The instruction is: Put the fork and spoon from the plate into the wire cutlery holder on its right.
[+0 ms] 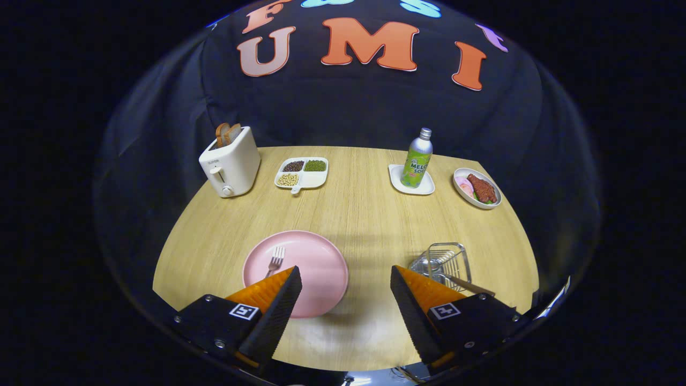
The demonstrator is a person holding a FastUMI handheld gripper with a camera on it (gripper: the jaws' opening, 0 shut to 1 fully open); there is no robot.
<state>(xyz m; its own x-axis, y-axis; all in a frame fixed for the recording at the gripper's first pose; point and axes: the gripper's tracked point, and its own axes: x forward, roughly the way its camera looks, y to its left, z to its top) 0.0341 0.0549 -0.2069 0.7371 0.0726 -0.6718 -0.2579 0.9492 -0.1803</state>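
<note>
Fingers (345, 284) spread (empty) above one fork (275, 261), perhaps one spoon (465, 284).

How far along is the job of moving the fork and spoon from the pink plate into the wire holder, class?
Looks done: a wooden-handled utensil, probably the spoon, already leans in the wire cutlery holder. In hand: nothing; the gripper is open and empty, its fingers spread above the table, the left finger over the pink plate. Left: the fork still lies on the plate and must go into the holder.
</note>
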